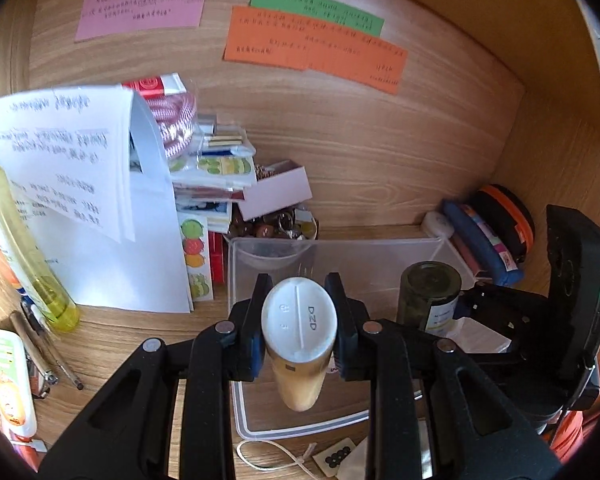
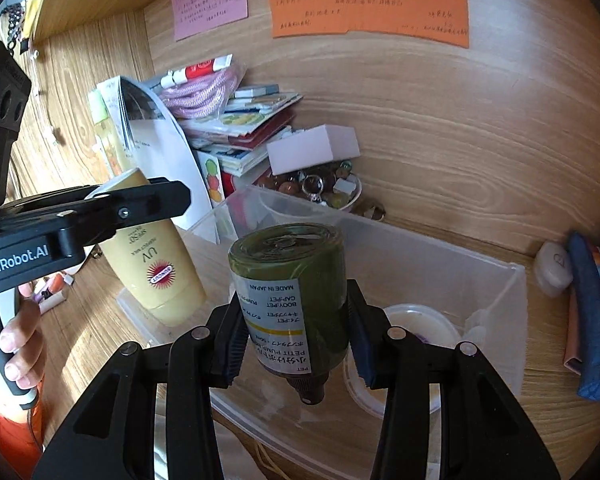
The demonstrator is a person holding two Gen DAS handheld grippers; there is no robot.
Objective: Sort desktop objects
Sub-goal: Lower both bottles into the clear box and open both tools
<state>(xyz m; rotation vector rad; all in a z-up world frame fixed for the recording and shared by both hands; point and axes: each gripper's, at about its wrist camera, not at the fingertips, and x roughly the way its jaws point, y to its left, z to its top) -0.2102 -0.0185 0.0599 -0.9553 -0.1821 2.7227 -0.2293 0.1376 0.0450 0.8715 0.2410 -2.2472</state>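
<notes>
The left gripper (image 1: 299, 322) is clamped on a cream-yellow sunscreen tube (image 1: 299, 344), its pads pressing the tube's two flat sides just below the white oval end, which faces the camera; the tube hangs over the near left part of a clear plastic bin (image 1: 340, 252). The right gripper (image 2: 296, 328) is closed on a dark green pump bottle (image 2: 296, 280) held upside down, its black nozzle toward the camera and its flat base tipped up and away, above the same bin. In the right wrist view the two held things sit side by side, the tube near the bin's left wall and the bottle closer to its middle, with a clear gap between them. A round lidded container (image 2: 416, 324) lies on the bin floor to the right of the bottle, leaving the bin's left and middle floor bare. The bin's far wall stands close to a bowl of beads and rings (image 2: 320, 190) and a small white box (image 2: 314, 148); its left side is hemmed by a white folded paper (image 1: 100, 184) and a stack of booklets (image 2: 244, 128). To the right of the bin a strip of bare wooden desk (image 2: 540, 328) runs to a blue pouch (image 2: 592, 320) and a small white oval case (image 2: 554, 270) at the back wall.
</notes>
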